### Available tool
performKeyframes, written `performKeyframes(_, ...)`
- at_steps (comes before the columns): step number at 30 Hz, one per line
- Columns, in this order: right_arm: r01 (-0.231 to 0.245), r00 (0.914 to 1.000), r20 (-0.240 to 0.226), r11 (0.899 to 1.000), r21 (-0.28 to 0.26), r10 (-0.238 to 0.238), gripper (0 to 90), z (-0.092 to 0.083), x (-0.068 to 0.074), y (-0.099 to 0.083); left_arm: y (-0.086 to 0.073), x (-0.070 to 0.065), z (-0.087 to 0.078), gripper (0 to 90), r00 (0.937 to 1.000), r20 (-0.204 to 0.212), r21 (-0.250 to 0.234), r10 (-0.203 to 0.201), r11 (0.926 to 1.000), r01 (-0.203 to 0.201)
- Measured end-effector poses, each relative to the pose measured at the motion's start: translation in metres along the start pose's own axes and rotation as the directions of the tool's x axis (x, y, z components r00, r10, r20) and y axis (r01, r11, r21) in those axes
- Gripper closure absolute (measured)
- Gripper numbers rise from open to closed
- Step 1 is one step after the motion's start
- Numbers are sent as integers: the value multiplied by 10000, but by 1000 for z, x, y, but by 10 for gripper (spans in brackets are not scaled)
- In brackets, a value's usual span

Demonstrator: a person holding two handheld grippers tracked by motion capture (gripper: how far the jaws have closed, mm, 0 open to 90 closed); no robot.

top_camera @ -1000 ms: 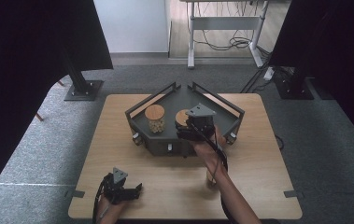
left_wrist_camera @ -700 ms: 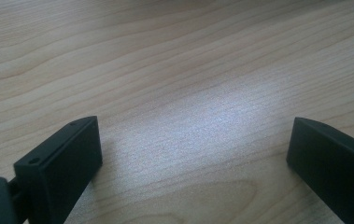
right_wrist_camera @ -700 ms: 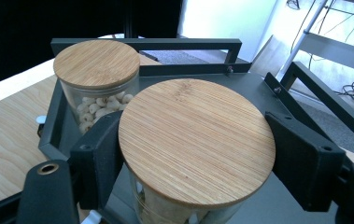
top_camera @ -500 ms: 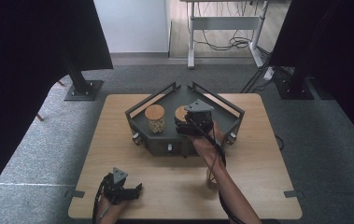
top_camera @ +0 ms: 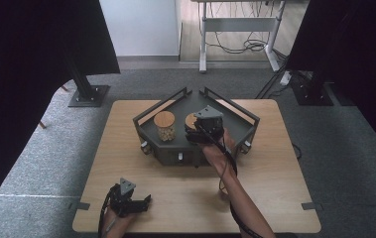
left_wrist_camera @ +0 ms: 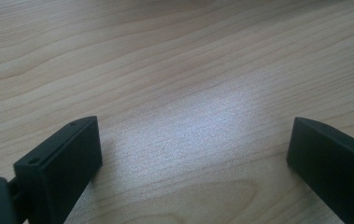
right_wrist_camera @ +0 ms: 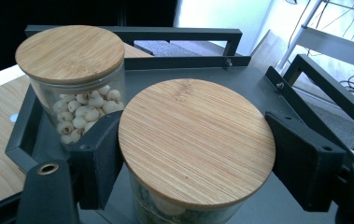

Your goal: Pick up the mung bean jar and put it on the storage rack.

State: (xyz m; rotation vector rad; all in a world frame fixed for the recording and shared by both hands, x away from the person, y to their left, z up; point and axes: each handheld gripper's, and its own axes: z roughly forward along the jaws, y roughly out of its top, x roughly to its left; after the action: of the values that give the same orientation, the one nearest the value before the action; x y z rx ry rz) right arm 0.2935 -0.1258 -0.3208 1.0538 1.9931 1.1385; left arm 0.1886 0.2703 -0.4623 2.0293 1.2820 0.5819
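While the right hand-held gripper (right_wrist_camera: 193,154) clamps the near jar (right_wrist_camera: 196,144) in the tray (top_camera: 235,130) | second jar (right_wrist_camera: 74,70) at 10 o'clock | left hand-held gripper (left_wrist_camera: 191,154) apart over the table (left_wrist_camera: 174,70).

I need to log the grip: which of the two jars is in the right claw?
The nearer jar, the person's-right one in the tray: the right claw grips it under its lid. The jar of pale balls stands free beside it.

I see a grey carpeted floor (top_camera: 36,163), black curtains (top_camera: 27,59) on both sides, a white wall (top_camera: 138,27), and a metal-framed desk (top_camera: 235,25) trailing cables.
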Motion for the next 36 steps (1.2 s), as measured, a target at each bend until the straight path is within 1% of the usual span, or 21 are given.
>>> performKeyframes(9,-62,10000,59,10000,57,61,232,7,0,-2,0,0,0,29,10000,0,0,-2,10000,2)
performKeyframes(14,-86,10000,12,9997,236,85,232,11,-1,-2,0,0,0,29,10000,0,1,-1,10000,1)
performKeyframes(16,-234,9997,-33,9995,218,234,232,12,-3,-3,0,0,0,29,10000,2,1,2,10000,-2)
performKeyframes(18,-261,9996,-73,9994,227,263,231,12,-4,-3,0,0,0,29,10000,3,1,2,10000,-2)
performKeyframes(25,-152,9999,-20,9995,283,153,224,12,-2,-2,0,0,0,28,10000,13,7,13,10000,-13)
performKeyframes(27,-119,9999,51,9994,339,117,187,12,-1,-1,0,0,0,27,10000,23,9,23,10000,-23)
performKeyframes(28,-102,9998,144,9994,328,97,154,12,0,-1,0,0,0,27,10000,25,12,26,10000,-26)
performKeyframes(29,-133,9996,266,9995,292,126,124,12,2,-1,0,0,0,27,10000,26,9,25,10000,-25)
performKeyframes(32,-136,9992,386,9999,87,133,55,11,3,-3,0,0,0,27,10000,26,12,27,10000,-27)
performKeyframes(36,-103,9997,218,9997,220,98,15,12,-1,-3,0,0,0,27,10000,26,14,31,10000,-31)
